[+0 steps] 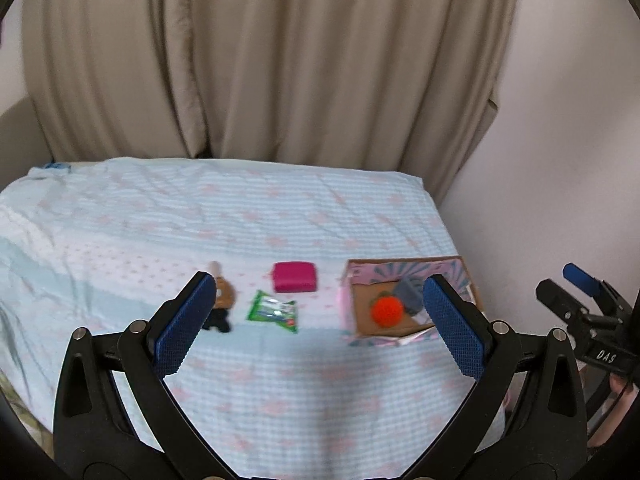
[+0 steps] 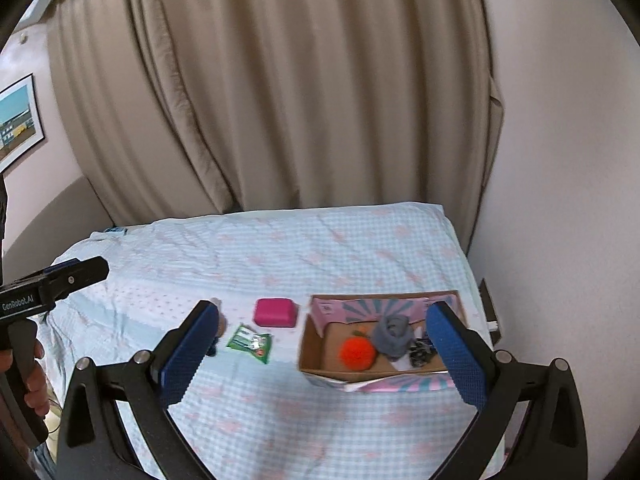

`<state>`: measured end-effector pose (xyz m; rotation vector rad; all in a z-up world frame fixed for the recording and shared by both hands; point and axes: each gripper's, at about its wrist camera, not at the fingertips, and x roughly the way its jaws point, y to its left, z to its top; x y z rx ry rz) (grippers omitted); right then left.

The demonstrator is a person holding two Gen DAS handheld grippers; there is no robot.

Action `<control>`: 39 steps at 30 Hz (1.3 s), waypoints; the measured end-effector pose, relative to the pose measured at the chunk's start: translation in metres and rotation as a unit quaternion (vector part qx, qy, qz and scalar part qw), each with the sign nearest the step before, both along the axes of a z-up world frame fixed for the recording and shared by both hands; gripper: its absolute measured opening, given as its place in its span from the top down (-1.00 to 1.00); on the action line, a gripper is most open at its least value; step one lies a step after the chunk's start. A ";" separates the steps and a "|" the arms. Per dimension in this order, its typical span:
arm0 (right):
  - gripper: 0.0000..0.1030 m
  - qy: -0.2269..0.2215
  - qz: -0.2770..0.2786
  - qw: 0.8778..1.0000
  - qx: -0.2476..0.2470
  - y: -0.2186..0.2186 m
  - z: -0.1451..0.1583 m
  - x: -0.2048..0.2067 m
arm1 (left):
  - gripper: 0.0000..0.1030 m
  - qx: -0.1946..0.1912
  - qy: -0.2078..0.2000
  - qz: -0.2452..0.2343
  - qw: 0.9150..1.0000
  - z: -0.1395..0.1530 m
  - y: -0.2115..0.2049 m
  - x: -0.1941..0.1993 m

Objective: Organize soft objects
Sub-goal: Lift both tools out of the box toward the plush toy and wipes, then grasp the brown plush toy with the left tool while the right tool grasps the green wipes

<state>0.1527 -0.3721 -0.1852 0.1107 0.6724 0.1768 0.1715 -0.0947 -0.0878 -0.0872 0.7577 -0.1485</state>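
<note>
Both of your grippers hang above the near edge of the bed with nothing between their blue pads: your left gripper [image 1: 320,328] has its jaws spread wide, and your right gripper [image 2: 326,354] is spread just as wide.

Ahead of you, the bed [image 1: 248,216] fills the middle of both views, covered in a pale blue checked sheet with pink marks, and a beige curtain [image 1: 280,60] hangs behind it. A framed picture [image 2: 18,120] sits on the wall at the far left of the right wrist view.

On the sheet toward the right lies an open cardboard box [image 2: 316,350] with a pink and teal printed outside. Inside it you have an orange knitted ball [image 2: 357,354], a bundled grey sock [image 2: 392,336] touching it on the right, and a small dark patterned piece [image 2: 419,350] further right that is too blurred to name.

Left of the box, apart from it, a magenta pouch [image 1: 295,277] rests flat on the sheet. Just in front of it lies a green tissue pack [image 1: 273,311]. Further left, partly hidden behind your left gripper's finger, is a small brown and black plush toy [image 1: 224,306], possibly a doll.

Your hand [image 2: 34,376] on the left gripper's handle shows at the left edge of the right wrist view.
</note>
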 end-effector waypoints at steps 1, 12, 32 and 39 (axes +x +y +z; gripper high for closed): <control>-1.00 -0.004 0.002 1.000 0.001 0.009 0.001 -0.002 | -0.99 0.000 -0.001 0.001 1.000 -0.001 0.013 -0.003; -1.00 -0.010 0.000 1.000 0.007 0.130 -0.012 0.001 | -0.99 0.002 0.024 -0.019 1.000 -0.022 0.137 0.015; -1.00 0.103 0.089 0.988 -0.074 0.243 -0.187 0.130 | -0.99 -0.002 0.153 -0.058 0.987 -0.195 0.207 0.172; -1.00 0.149 0.143 0.969 -0.133 0.257 -0.263 0.170 | -0.96 -0.021 0.209 -0.059 0.976 -0.276 0.190 0.227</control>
